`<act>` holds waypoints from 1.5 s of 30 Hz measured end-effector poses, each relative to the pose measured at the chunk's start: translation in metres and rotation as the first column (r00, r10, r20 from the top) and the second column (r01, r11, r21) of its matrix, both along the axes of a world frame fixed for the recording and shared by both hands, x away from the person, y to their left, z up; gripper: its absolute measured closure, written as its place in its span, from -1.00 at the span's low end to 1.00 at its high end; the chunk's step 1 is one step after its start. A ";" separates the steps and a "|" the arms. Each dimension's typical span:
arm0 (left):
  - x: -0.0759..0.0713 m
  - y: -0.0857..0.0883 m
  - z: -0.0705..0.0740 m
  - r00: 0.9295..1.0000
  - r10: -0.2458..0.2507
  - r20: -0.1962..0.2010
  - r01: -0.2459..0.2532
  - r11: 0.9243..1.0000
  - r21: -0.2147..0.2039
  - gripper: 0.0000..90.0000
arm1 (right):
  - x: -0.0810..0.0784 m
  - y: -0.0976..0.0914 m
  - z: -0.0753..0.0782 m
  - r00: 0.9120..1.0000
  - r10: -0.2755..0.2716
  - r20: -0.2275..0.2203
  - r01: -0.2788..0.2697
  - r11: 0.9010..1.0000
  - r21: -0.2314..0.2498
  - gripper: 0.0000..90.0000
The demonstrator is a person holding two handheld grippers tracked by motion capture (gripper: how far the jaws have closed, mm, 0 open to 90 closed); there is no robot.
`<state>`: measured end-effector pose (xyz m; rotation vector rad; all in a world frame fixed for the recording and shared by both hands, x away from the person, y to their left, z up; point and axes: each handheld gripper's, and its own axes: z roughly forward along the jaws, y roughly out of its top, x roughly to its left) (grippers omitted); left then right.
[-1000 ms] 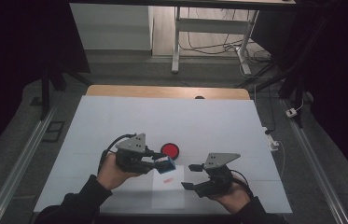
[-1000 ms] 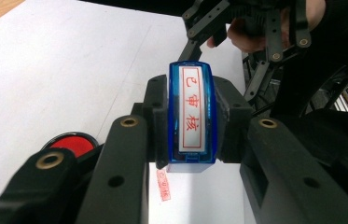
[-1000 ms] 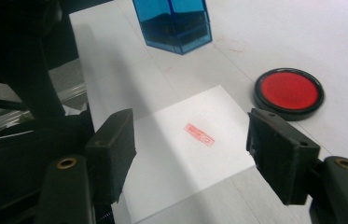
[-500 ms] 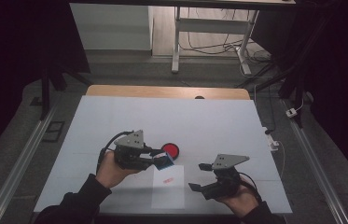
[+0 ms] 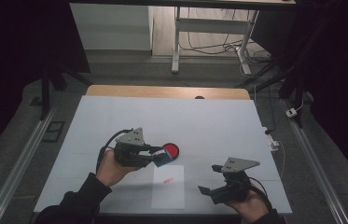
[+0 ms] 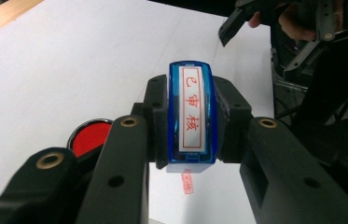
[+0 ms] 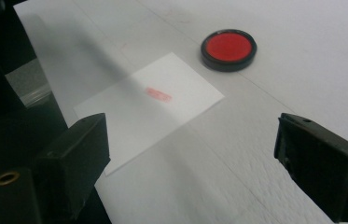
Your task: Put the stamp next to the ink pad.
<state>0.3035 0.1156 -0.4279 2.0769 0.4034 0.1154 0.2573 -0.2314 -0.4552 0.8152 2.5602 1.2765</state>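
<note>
In the high view, the left gripper sits over the middle of the white table surface, somewhat toward its near edge, pinching a small blue plastic stamp with a white label between its jaws. Just beyond the stamp lies a round red ink pad in a black rim, so close that the two seem to touch or overlap in this view. A white rectangular sheet of paper lies flat near the near edge, bearing a small red stamped mark. The right gripper hovers near the near right corner, its jaws spread wide with nothing between them; they have just been opening

In the left gripper view, the two black jaws press on the stamp from both sides, holding it upright; its white label shows red characters inside a red frame. The ink pad rests on the surface at lower left, partly behind a jaw. The stamped mark shows below the stamp on the paper. The right gripper is at the upper right

In the right gripper view, the jaws stand well apart and empty over the surface. Between and beyond them lies the paper with its mark, and the ink pad sits just beyond the paper's far corner, apart from it
</note>
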 end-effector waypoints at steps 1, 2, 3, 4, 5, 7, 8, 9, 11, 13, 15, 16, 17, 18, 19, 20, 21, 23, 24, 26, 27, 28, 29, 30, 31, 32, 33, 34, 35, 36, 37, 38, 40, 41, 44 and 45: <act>0.000 0.000 0.000 1.000 0.004 -0.001 -0.004 1.000 0.001 0.56 | -0.001 -0.002 0.000 1.000 -0.007 0.004 0.007 1.000 -0.005 -0.81; 0.001 0.001 0.000 1.000 0.005 -0.003 -0.005 1.000 0.002 0.56 | -0.001 -0.004 0.000 1.000 -0.017 0.006 0.017 1.000 -0.006 -0.83; 0.001 0.001 -0.001 1.000 0.010 -0.004 -0.010 1.000 0.003 0.56 | -0.001 -0.006 0.000 1.000 -0.023 0.006 0.023 1.000 -0.001 -0.83; 0.002 0.001 -0.001 1.000 0.016 -0.006 -0.016 1.000 0.003 0.56 | -0.002 -0.007 0.001 1.000 -0.031 0.005 0.031 1.000 0.001 -0.84; 0.002 0.002 -0.001 1.000 0.019 -0.004 -0.019 1.000 0.009 0.56 | -0.002 -0.009 0.000 0.999 -0.035 0.005 0.035 0.999 0.007 -0.85; 0.003 0.003 -0.002 1.000 0.028 -0.008 -0.028 1.000 0.011 0.56 | -0.002 -0.012 0.001 0.999 -0.044 0.005 0.044 0.999 0.002 -0.88; 0.004 0.003 -0.002 0.999 0.033 -0.009 -0.033 0.999 0.013 0.56 | -0.002 -0.012 0.000 0.999 -0.049 0.008 0.049 0.999 0.000 -0.90; 0.004 0.004 -0.003 0.999 0.039 -0.009 -0.039 0.999 0.019 0.56 | -0.003 -0.013 0.000 0.999 -0.053 0.010 0.053 0.999 -0.002 -0.91; 0.006 0.005 -0.004 0.999 0.052 -0.008 -0.052 0.998 0.028 0.56 | -0.003 -0.015 0.000 0.998 -0.057 0.015 0.057 0.998 -0.010 -0.92; 0.007 0.007 -0.005 0.998 0.066 -0.011 -0.065 0.997 0.034 0.56 | -0.004 -0.017 0.000 0.998 -0.065 0.019 0.065 0.998 -0.019 -0.93; 0.008 0.009 -0.006 0.996 0.086 -0.015 -0.085 0.995 0.043 0.56 | -0.005 -0.020 0.000 0.997 -0.074 0.023 0.075 0.997 -0.024 -0.95; 0.009 0.011 -0.007 0.996 0.093 -0.014 -0.092 0.995 0.047 0.56 | -0.005 -0.021 0.000 0.997 -0.078 0.027 0.079 0.997 -0.022 -0.96; 0.010 0.012 -0.007 0.995 0.102 -0.012 -0.101 0.993 0.055 0.56 | -0.006 -0.022 0.000 0.996 -0.085 0.029 0.086 0.996 -0.029 -0.97; 0.011 0.013 -0.008 0.994 0.111 -0.014 -0.110 0.992 0.058 0.56 | -0.006 -0.023 -0.001 0.996 -0.089 0.031 0.090 0.996 -0.029 -0.99; 0.012 0.015 -0.009 0.992 0.122 -0.016 -0.121 0.991 0.060 0.56 | -0.006 -0.025 -0.001 0.995 -0.094 0.033 0.095 0.995 -0.037 -1.00; 0.013 0.016 -0.009 0.991 0.131 -0.016 -0.130 0.989 0.065 0.56 | -0.007 -0.026 -0.001 0.994 -0.101 0.038 0.102 0.994 -0.037 -1.00; 0.014 0.018 -0.010 0.990 0.140 -0.015 -0.139 0.988 0.070 0.56 | -0.008 -0.027 -0.001 0.993 -0.110 0.042 0.112 0.993 -0.048 -1.00; 0.016 0.021 -0.012 0.987 0.160 -0.018 -0.158 0.984 0.077 0.56 | -0.009 -0.029 -0.001 0.990 -0.129 0.061 0.133 0.990 -0.054 -1.00; 0.016 0.023 -0.013 0.985 0.169 -0.022 -0.167 0.983 0.078 0.55 | -0.010 -0.030 -0.001 0.988 -0.141 0.069 0.145 0.988 -0.059 -1.00; 0.018 0.026 -0.014 0.982 0.189 -0.024 -0.187 0.979 0.084 0.56 | -0.011 -0.033 -0.001 0.987 -0.151 0.058 0.154 0.987 -0.055 -1.00; 0.019 0.027 -0.015 0.980 0.200 -0.022 -0.197 0.976 0.089 0.55 | -0.011 -0.035 -0.002 0.986 -0.160 0.056 0.163 0.985 -0.053 -1.00; 0.020 0.029 -0.016 0.978 0.207 -0.020 -0.204 0.975 0.092 0.55 | -0.011 -0.037 -0.002 0.985 -0.167 0.051 0.170 0.984 -0.052 -1.00; 0.021 0.031 -0.017 0.976 0.217 -0.019 -0.214 0.972 0.095 0.55 | -0.011 -0.039 -0.002 0.984 -0.174 0.046 0.176 0.983 -0.051 -1.00; 0.022 0.033 -0.018 0.973 0.228 -0.022 -0.225 0.970 0.095 0.55 | -0.011 -0.040 -0.002 0.983 -0.181 0.041 0.183 0.982 -0.044 -1.00; 0.023 0.035 -0.019 0.971 0.238 -0.027 -0.235 0.967 0.095 0.55 | -0.011 -0.042 -0.002 0.981 -0.189 0.041 0.191 0.981 -0.041 -1.00; 0.025 0.037 -0.020 0.968 0.248 -0.030 -0.244 0.965 0.096 0.55 | -0.011 -0.044 -0.002 0.980 -0.194 0.036 0.195 0.980 -0.039 -1.00; 0.026 0.039 -0.021 0.966 0.255 -0.029 -0.251 0.963 0.097 0.55 | -0.011 -0.046 -0.002 0.979 -0.202 0.034 0.203 0.978 -0.038 -1.00; 0.027 0.041 -0.022 0.964 0.263 -0.029 -0.259 0.961 0.101 0.55 | -0.011 -0.047 -0.003 0.977 -0.209 0.031 0.210 0.977 -0.032 -1.00; 0.028 0.043 -0.024 0.963 0.269 -0.031 -0.265 0.959 0.101 0.55 | -0.012 -0.049 -0.003 0.976 -0.215 0.028 0.216 0.976 -0.034 -1.00; 0.028 0.044 -0.025 0.960 0.278 -0.031 -0.273 0.956 0.102 0.55 | -0.011 -0.050 -0.003 0.975 -0.220 0.025 0.221 0.975 -0.029 -1.00; 0.029 0.046 -0.026 0.958 0.285 -0.028 -0.281 0.954 0.108 0.55 | -0.012 -0.051 -0.002 0.974 -0.225 0.025 0.226 0.974 -0.026 -1.00; 0.030 0.047 -0.027 0.956 0.292 -0.027 -0.287 0.951 0.114 0.55 | -0.012 -0.052 -0.002 0.974 -0.226 0.028 0.227 0.974 -0.019 -1.00; 0.032 0.049 -0.029 0.952 0.305 -0.022 -0.300 0.945 0.126 0.55 | -0.012 -0.054 -0.002 0.972 -0.234 0.031 0.234 0.972 -0.026 -1.00; 0.033 0.051 -0.031 0.950 0.313 -0.022 -0.307 0.942 0.133 0.55 | -0.012 -0.054 -0.002 0.971 -0.239 0.032 0.240 0.971 -0.022 -1.00; 0.036 0.055 -0.035 0.939 0.341 -0.036 -0.333 0.932 0.144 0.55 | -0.012 -0.056 -0.002 0.970 -0.241 0.034 0.242 0.970 -0.028 -1.00; 0.037 0.056 -0.036 0.935 0.352 -0.035 -0.343 0.928 0.148 0.55 | -0.012 -0.057 -0.002 0.970 -0.241 0.034 0.242 0.970 -0.027 -1.00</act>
